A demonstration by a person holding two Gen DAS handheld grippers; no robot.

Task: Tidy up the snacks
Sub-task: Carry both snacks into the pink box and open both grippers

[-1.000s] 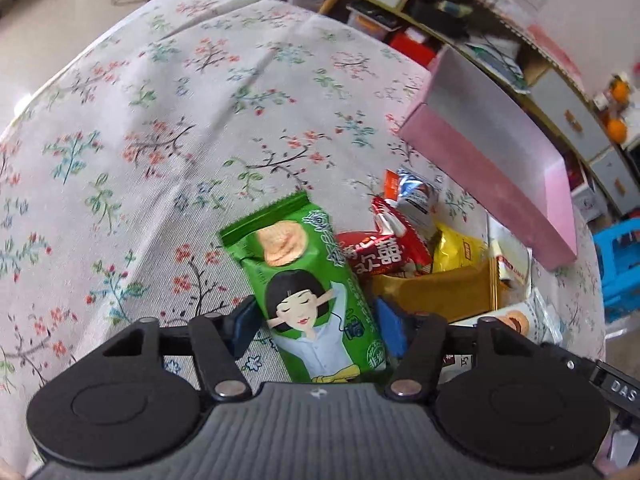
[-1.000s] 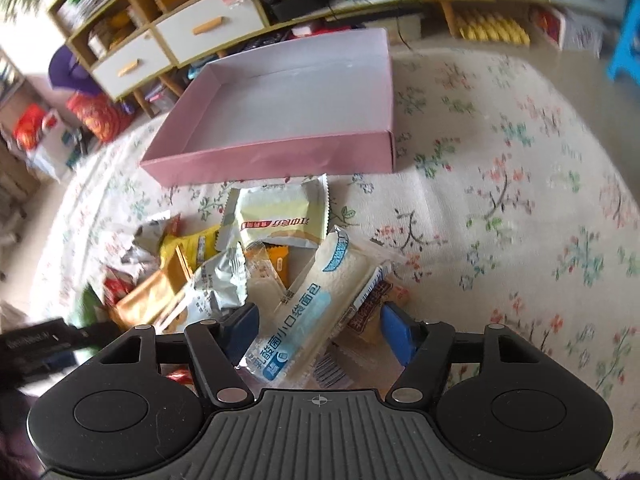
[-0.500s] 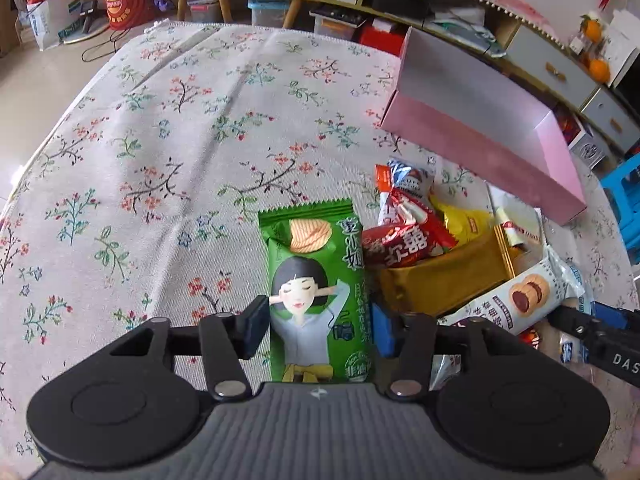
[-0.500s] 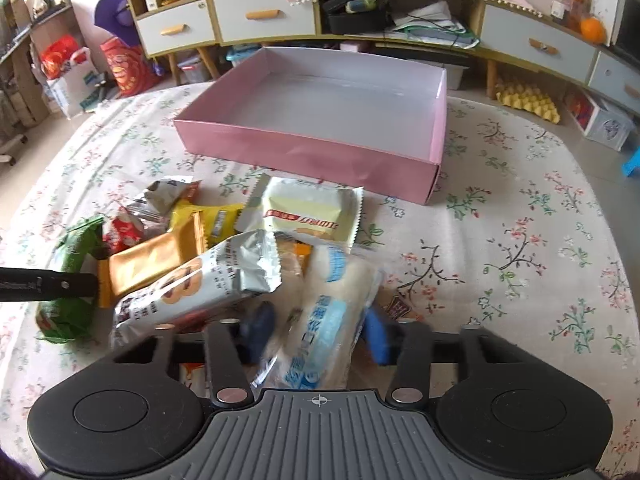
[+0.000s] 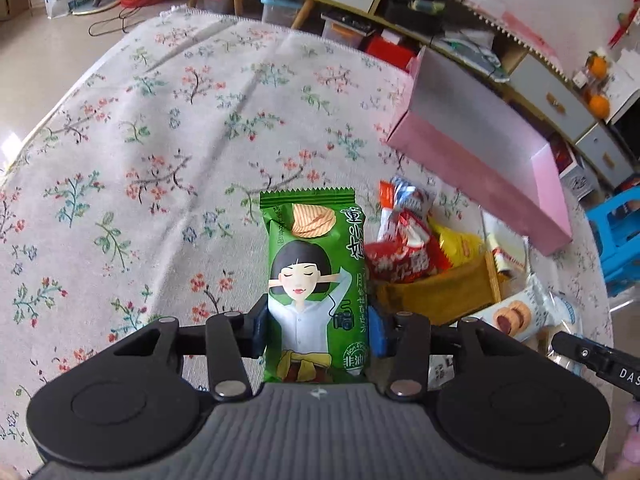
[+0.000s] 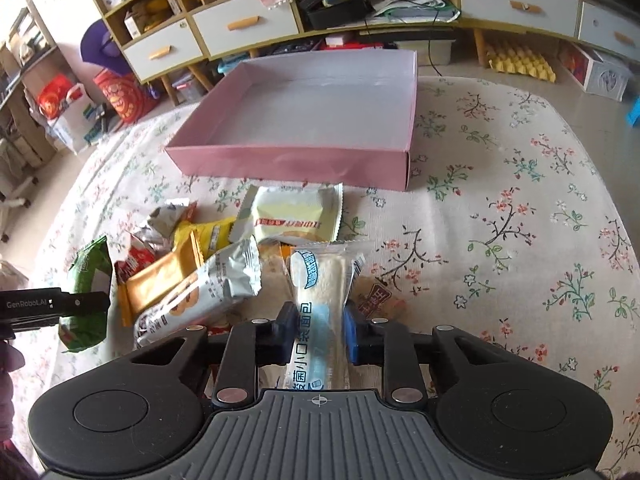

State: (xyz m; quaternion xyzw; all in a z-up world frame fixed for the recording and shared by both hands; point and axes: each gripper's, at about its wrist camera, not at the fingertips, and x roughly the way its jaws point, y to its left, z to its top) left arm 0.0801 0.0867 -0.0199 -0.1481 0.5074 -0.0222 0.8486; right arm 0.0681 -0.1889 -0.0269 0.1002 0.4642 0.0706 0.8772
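Note:
A green snack packet [image 5: 312, 264] with a cartoon girl stands lengthwise between the blue pads of my left gripper [image 5: 318, 332]. The jaws are closing and both pads press its sides. The same green packet [image 6: 86, 268] shows at the left edge of the right wrist view. My right gripper [image 6: 318, 332] is shut on a clear-and-blue bread packet [image 6: 320, 292], squeezed narrow at its middle. The empty pink box [image 6: 304, 160] sits beyond the snack pile, and its wall [image 5: 480, 148] shows at the right in the left wrist view.
Loose snacks lie on the floral cloth [image 5: 160, 140]: a red packet [image 5: 404, 256], an orange packet [image 6: 156, 284], a silver cookie packet [image 6: 208, 292] and a pale yellow packet [image 6: 296, 216]. Drawers and shelves [image 6: 240, 28] stand behind the table, a blue stool [image 5: 620, 236] to one side.
The left jaws have narrowed onto the green packet, which now points straight ahead. The right jaws have closed on the bread packet, which has swung from tilted to straight between them.

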